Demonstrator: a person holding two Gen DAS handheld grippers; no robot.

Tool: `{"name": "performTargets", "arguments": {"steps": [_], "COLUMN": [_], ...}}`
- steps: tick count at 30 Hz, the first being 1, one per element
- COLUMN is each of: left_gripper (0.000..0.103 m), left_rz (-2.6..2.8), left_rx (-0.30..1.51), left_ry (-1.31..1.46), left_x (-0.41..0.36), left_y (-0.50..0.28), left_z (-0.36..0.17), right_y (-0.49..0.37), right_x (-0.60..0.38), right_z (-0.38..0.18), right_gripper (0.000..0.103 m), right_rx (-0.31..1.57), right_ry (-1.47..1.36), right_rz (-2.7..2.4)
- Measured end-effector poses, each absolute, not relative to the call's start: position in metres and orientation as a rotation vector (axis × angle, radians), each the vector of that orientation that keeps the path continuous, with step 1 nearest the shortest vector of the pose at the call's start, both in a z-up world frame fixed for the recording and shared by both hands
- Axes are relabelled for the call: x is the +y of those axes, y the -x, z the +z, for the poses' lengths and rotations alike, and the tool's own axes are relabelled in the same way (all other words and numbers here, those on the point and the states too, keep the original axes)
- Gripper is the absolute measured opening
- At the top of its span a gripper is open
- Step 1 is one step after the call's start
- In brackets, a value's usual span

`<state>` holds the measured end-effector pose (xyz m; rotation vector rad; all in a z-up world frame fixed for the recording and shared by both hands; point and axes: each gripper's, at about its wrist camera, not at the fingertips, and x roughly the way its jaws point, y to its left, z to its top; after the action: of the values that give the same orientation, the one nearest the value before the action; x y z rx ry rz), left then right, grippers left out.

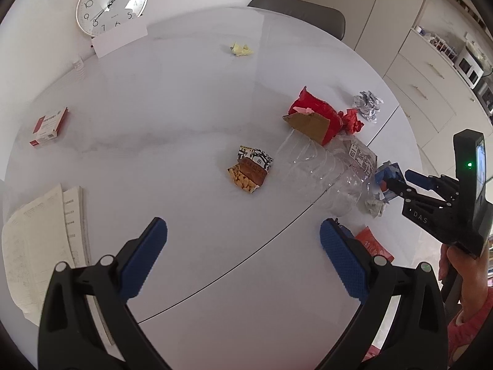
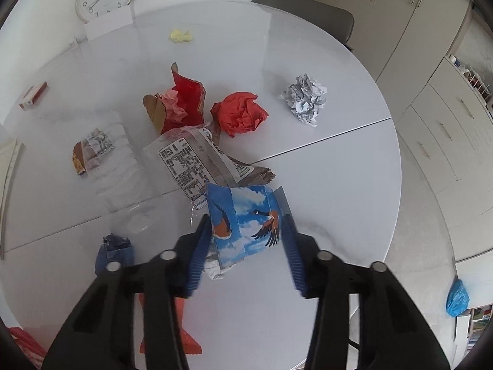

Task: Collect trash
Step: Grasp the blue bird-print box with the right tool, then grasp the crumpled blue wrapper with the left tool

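My right gripper [image 2: 246, 234] is shut on a blue bird-print carton [image 2: 243, 219], holding it just above the round white table [image 2: 339, 185]; it also shows in the left wrist view [image 1: 394, 182]. My left gripper [image 1: 243, 246] is open and empty over the table's near part. Trash lies ahead: a clear plastic bottle [image 1: 320, 172], a torn red box [image 1: 311, 117], a snack wrapper [image 1: 251, 169], a red paper ball [image 2: 240, 114], a grey crumpled paper [image 2: 305, 98], a yellow paper wad [image 1: 242, 49].
A red-and-white small box [image 1: 49, 126] and a stack of papers [image 1: 40, 246] lie on the left. A clock [image 1: 111, 3] leans on the wall behind a white card. A grey chair [image 1: 299, 12] stands at the far edge. Cabinets stand on the right.
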<state>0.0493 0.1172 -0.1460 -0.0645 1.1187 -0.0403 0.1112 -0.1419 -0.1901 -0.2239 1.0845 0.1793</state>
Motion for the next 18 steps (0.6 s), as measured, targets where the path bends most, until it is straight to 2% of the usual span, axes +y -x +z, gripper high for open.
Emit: {"name": "performTargets", "arguments": {"steps": [2,4,5,14,18], "left_gripper": [0.095,0.095,0.095,0.095,0.095], "left_rz": [-0.047,-0.06,-0.072,-0.206,-0.289], "left_rx": [1.125,1.131,1.137,1.204,1.215], "left_ry": [0.067,0.073,0.085,0.192,0.087], "left_x": [0.119,0.119,0.118,0.072,0.035], "left_y": [-0.051,-0.054,-0.056,-0.074,-0.065], "left_z": [-0.15,-0.154,-0.155,-0.165,-0.175], "right_y": [-0.114,-0.115,-0.117,-0.121,-0.112], "right_x": [-0.145,-0.151,-0.154,-0.197,-0.217], "right_z": [-0.191,-0.188,-0.186,-0.162,-0.148], "right_gripper": [0.012,0.011,0.008,0.004,0.004], "right_rx": [1.096,1.093,1.092,1.063,1.038], "right_ry": [0.205,0.181,0.166,-0.14,-0.198], "right_rz": [0.184,0.188,0.19,0.241,0.26]}}
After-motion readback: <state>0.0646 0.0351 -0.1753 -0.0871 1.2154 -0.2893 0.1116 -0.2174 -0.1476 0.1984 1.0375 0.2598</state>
